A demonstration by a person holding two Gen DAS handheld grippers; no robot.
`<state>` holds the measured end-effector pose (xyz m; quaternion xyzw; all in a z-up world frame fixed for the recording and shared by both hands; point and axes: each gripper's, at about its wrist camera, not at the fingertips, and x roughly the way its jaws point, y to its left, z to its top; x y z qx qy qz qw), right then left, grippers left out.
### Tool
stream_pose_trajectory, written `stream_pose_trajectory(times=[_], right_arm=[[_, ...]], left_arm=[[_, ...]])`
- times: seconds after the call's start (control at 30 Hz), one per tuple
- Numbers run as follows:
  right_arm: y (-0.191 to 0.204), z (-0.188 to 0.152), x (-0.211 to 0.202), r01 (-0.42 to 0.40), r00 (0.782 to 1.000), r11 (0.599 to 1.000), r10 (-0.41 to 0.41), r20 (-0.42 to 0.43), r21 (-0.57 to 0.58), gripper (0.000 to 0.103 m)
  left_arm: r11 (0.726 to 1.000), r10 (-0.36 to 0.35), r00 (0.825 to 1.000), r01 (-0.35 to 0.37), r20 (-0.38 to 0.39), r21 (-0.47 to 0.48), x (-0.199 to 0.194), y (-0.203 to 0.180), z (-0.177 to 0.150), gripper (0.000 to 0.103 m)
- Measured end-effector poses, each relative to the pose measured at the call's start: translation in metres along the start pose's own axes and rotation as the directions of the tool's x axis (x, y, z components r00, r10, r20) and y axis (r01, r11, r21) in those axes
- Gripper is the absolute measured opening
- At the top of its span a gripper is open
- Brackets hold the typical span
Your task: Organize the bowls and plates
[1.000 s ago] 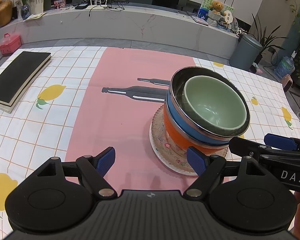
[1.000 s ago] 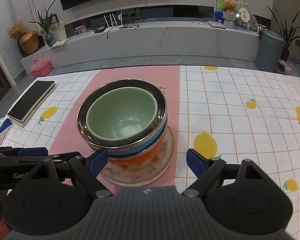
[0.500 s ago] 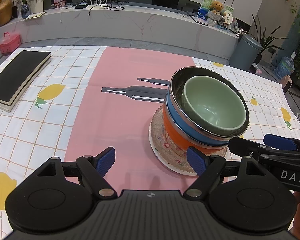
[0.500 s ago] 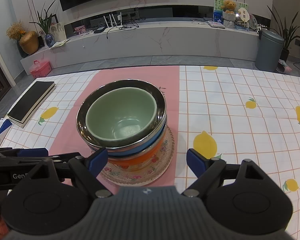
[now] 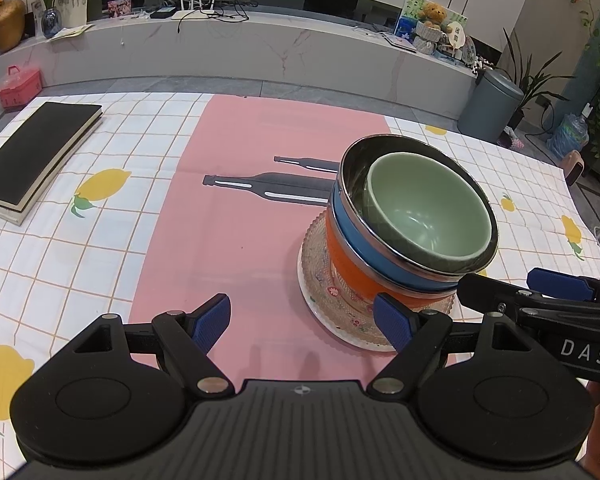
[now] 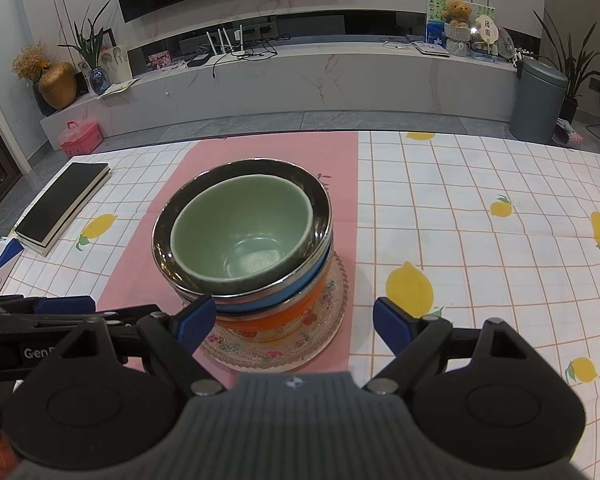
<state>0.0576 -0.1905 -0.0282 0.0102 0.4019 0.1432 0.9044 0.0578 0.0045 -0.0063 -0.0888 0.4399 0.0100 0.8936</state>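
Left wrist view. The left gripper (image 5: 302, 322) hangs over the pink mat (image 5: 228, 240) near the table's front edge, its blue-padded jaws spread wide with only bare mat between them. The stack stands toward the right side of the mat: a patterned glass plate (image 5: 320, 304) at the bottom, an orange bowl (image 5: 348, 268) on it, a blue-banded steel bowl (image 5: 360, 236) nested in that, and a pale green bowl (image 5: 428, 208) innermost. The right pad sits in front of the plate's near rim (whether it touches cannot be told). The right gripper (image 5: 540, 292) enters from the right edge, just beside the stack. A black book (image 5: 32, 152) lies at the left edge of the lemon-print tablecloth (image 5: 80, 240).

Right wrist view. The right gripper (image 6: 286, 318) has its jaws wide apart and grips nothing; the stack's near side lies between and just beyond the pads. The green bowl (image 6: 244, 232) sits off-centre inside the steel bowl (image 6: 320, 204), above the orange bowl (image 6: 296, 312) and the glass plate (image 6: 332, 308). The stack rests at the right border of the pink mat (image 6: 268, 152), near the table's front edge. The left gripper (image 6: 64, 305) shows at the left edge (its jaw spread is unclear from this side). The book (image 6: 60, 204) lies along the far left edge.
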Motion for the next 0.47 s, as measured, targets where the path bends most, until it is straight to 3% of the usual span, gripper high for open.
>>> stream_pose_trajectory(times=[0.47], right_arm=[[-0.0008, 0.0008, -0.0011, 0.004, 1.0, 1.0, -0.004, 0.002, 0.001, 0.085]], left_arm=[[1.0, 0.011, 0.999, -0.012, 0.032, 0.013, -0.0035, -0.0025, 0.0, 0.095]])
